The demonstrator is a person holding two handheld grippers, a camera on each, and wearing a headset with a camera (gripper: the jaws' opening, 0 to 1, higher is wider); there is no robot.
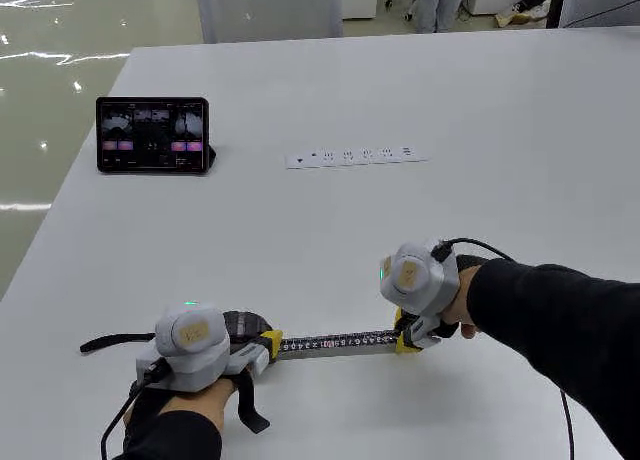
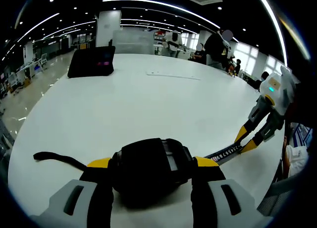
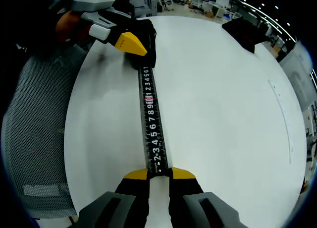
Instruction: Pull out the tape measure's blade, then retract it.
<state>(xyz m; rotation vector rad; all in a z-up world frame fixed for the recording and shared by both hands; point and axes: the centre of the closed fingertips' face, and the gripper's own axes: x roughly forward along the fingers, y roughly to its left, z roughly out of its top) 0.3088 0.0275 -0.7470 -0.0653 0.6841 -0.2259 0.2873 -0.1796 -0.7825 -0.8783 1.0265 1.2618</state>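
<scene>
— How is the tape measure (image 1: 245, 327) held?

— Its black case is clamped between the yellow-tipped jaws of the left gripper (image 2: 152, 162), which are closed against its sides. It is rested on the white table (image 1: 330, 240).

— And the blade (image 3: 150, 114)?

— It is drawn out flat from the case, straight to the right gripper (image 3: 159, 174). Those jaws are brought nearly together on the blade's end. The tip is hidden between them, so the pinch is only presumed.

— What else is seen?

— A black strap (image 2: 54, 158) is trailed from the case, left of the left gripper. A tablet (image 1: 153, 134) is propped well ahead of that gripper, and a flat white strip (image 1: 355, 157) is laid well ahead of the right one.
</scene>
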